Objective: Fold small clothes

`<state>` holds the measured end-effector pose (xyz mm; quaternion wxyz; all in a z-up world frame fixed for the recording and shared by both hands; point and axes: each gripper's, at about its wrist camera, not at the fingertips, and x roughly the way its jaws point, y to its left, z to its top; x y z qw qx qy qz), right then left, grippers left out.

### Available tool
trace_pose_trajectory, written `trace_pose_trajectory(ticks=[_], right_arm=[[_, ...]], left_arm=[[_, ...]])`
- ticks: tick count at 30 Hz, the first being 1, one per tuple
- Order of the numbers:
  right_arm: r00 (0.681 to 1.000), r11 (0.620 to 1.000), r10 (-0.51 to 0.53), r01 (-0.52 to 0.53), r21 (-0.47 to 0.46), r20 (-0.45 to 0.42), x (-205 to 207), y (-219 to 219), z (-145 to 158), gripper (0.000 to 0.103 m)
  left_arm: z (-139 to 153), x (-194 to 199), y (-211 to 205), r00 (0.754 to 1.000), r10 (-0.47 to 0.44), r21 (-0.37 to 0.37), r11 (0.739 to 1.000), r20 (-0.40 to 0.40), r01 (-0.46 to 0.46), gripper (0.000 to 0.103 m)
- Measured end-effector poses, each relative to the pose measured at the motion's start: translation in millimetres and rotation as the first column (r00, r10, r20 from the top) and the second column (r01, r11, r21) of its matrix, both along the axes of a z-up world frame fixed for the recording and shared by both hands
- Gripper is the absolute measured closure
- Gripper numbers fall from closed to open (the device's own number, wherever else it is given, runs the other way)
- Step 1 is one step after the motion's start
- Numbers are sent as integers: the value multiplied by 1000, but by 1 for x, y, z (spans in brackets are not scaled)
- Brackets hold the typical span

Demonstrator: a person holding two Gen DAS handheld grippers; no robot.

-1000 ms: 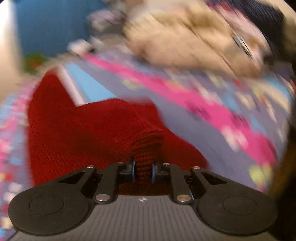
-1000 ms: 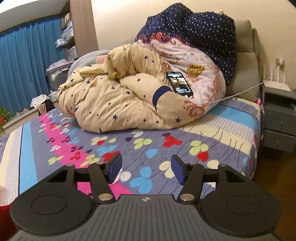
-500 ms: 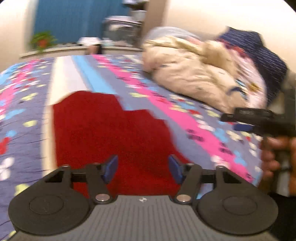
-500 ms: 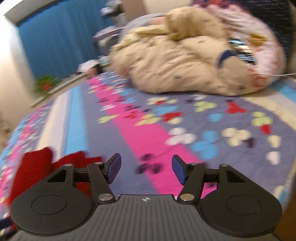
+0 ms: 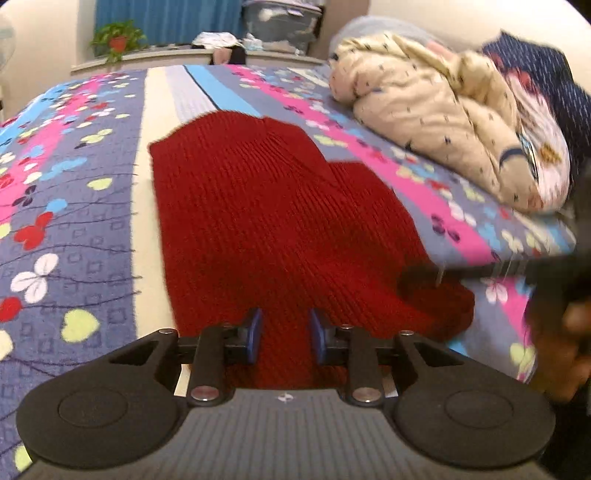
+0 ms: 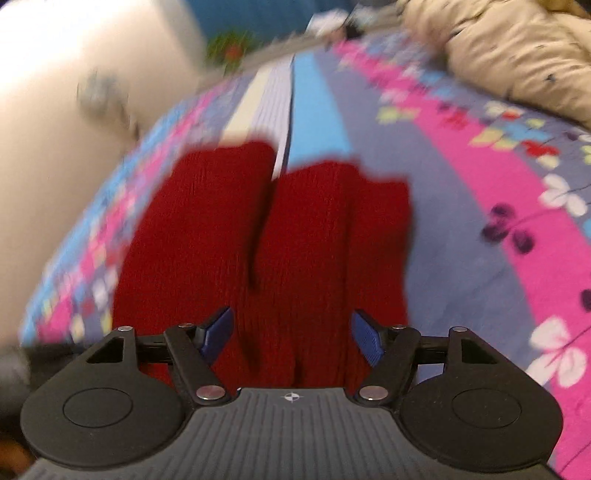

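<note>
Red knit garment spread flat on bedsheet, laid out for folding. Left claw just narrowed, gap remains, grips nothing, poised over near hem. Right claw just widening, empty, angled down at garment for edge grab.

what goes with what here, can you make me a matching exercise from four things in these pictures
Things:
1. red knit garment
2. cream quilt
3. potted plant
4. curtain

Descriptions:
a. on the ledge beyond the bed
b. blue, behind the ledge
c. bunched up, star-printed
d. lying spread on the bedspread

Pairs: 1-d, 2-c, 3-a, 4-b
</note>
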<state>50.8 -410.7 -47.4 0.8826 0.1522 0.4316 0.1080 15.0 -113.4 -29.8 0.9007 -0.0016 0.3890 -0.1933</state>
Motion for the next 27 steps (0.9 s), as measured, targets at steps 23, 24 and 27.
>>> trace_pose_trajectory(ticks=[23, 24, 27], right_arm=[[997, 990, -74, 77, -115, 27, -16, -20, 17, 55], [995, 991, -96, 99, -95, 41, -16, -23, 18, 47], [995, 992, -101, 101, -73, 5, -9, -24, 7, 32]], left_arm=[[-4, 24, -7, 999, -4, 77, 997, 53, 0, 55], [-14, 26, -10, 1000, -13, 112, 994, 25, 10, 54], [-18, 29, -9, 999, -30, 125, 992, 12, 28, 52]])
